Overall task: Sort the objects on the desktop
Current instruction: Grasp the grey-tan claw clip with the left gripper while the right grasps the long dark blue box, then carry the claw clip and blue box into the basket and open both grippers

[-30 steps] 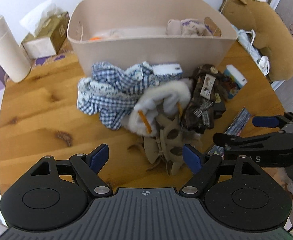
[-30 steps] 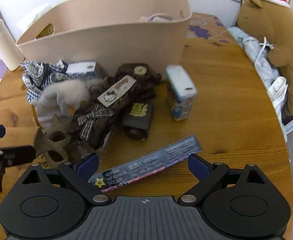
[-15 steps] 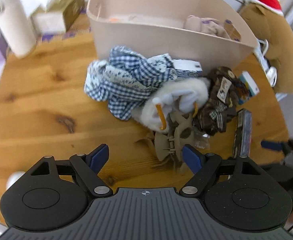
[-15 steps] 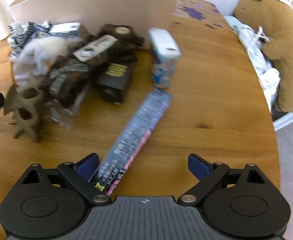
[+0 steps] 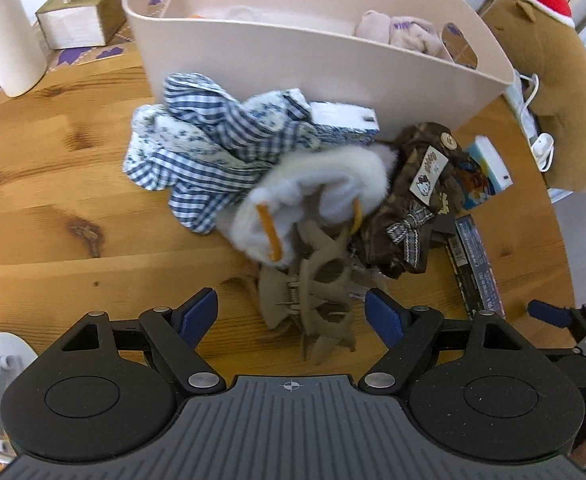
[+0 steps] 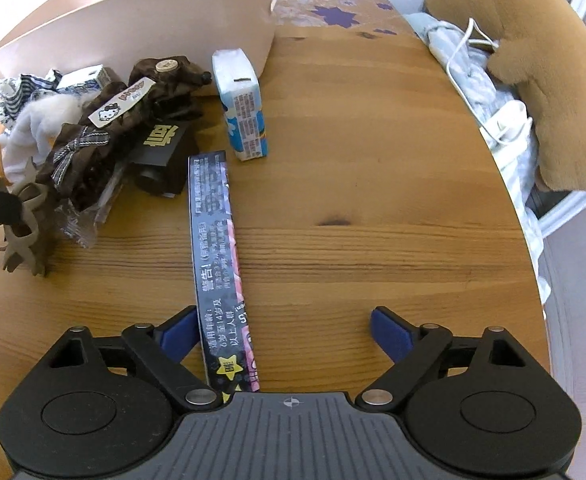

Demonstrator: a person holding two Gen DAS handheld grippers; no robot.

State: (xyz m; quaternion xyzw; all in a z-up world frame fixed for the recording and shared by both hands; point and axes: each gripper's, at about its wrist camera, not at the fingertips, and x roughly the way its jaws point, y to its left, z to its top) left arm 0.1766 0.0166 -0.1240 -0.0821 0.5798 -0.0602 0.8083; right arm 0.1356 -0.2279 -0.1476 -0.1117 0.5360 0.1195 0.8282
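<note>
My left gripper [image 5: 291,314] is open and points down at a brown hair claw [image 5: 321,296], which lies between its blue pads untouched. Behind the claw sit a white fluffy piece [image 5: 321,192], a blue checked cloth [image 5: 201,152] and a brown bow item with a cat tag [image 5: 421,184]. My right gripper [image 6: 285,332] is open, its jaws closing. A long dark packet [image 6: 221,248] runs between its fingers, close to the left pad [image 6: 177,330]. A blue-and-white tissue pack [image 6: 241,108] and a black box [image 6: 161,156] lie beyond. The beige bin [image 5: 293,52] stands at the back.
A white bottle [image 5: 1,40] and a tissue box [image 5: 81,16] stand at the back left. A brown plush with a red hat [image 6: 533,60] leans at the table's right edge, over white cables and a charger [image 6: 505,120]. Bare wood [image 6: 373,200] lies right of the packet.
The left gripper has come down and nearer, so the claw now sits between its pads. The right gripper shifted sideways; the packet now runs straight between its fingers, which have narrowed a little.
</note>
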